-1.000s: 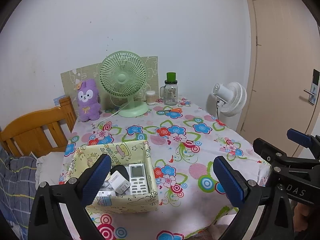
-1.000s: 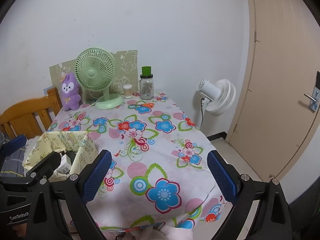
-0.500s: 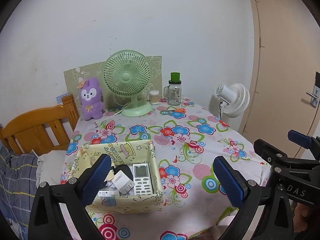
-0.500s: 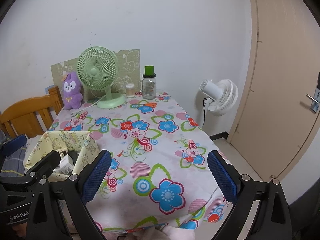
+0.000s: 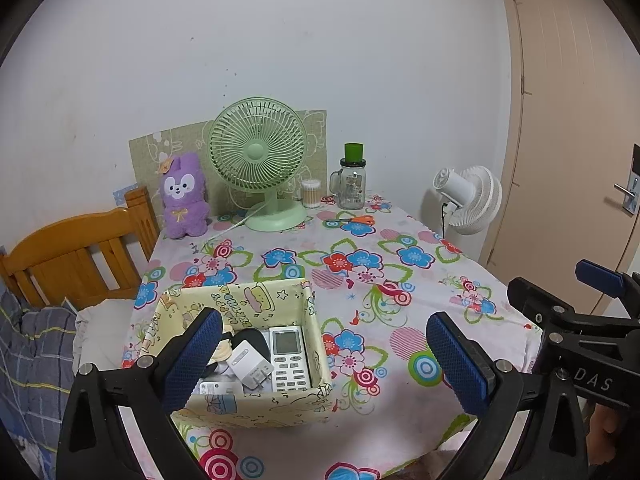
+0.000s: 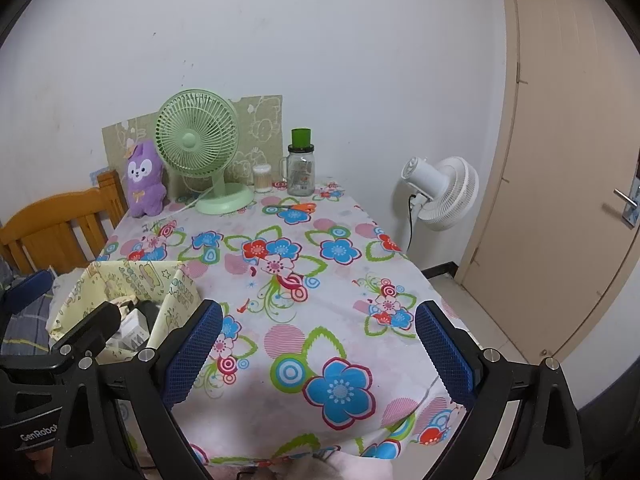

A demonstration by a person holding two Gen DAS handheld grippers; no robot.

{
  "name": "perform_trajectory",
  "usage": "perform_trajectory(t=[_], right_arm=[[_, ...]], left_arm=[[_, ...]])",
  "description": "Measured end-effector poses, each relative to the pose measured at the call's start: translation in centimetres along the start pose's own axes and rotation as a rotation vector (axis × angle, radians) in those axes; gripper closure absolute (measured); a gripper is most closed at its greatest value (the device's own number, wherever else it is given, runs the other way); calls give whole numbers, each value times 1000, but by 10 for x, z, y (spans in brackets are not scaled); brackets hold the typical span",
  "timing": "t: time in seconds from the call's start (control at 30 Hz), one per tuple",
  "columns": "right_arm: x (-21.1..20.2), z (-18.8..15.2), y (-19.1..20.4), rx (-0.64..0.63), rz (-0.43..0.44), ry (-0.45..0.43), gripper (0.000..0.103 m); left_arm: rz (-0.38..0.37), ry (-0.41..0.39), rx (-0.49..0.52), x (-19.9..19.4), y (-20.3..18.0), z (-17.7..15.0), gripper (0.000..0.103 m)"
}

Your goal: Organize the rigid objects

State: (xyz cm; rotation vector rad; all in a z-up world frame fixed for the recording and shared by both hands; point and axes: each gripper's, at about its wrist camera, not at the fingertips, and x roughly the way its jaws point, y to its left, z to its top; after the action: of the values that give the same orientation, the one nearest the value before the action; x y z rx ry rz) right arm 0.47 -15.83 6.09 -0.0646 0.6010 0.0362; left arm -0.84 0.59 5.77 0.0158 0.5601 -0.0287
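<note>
One yellow cartoon-print fabric box (image 5: 240, 308) sat at the near left corner of the flower-print tablecloth (image 5: 360, 264). It held one white keypad remote (image 5: 289, 358), one white plug adapter (image 5: 251, 366), one black item, partly hidden. Two fans: green desk fan (image 5: 260, 160) on the table, white fan (image 5: 468, 198) beside it. Left gripper (image 5: 324, 360) and right gripper (image 6: 318, 354) both spread wide, holding nothing, hovering above the near edge.
</note>
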Motion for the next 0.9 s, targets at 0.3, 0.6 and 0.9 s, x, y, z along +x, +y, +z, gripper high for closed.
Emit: perform_trajectory(t=[0.3, 0.6, 0.9], right_arm=[[1, 1, 1, 1, 4, 3, 5], [2, -1, 4, 3, 14, 12, 5], [4, -2, 4, 3, 15, 14, 5]], left_arm=[[-1, 7, -4, 2, 1, 0, 0], [18, 13, -11, 5, 4, -1, 0], [18, 11, -6, 5, 4, -2, 0]])
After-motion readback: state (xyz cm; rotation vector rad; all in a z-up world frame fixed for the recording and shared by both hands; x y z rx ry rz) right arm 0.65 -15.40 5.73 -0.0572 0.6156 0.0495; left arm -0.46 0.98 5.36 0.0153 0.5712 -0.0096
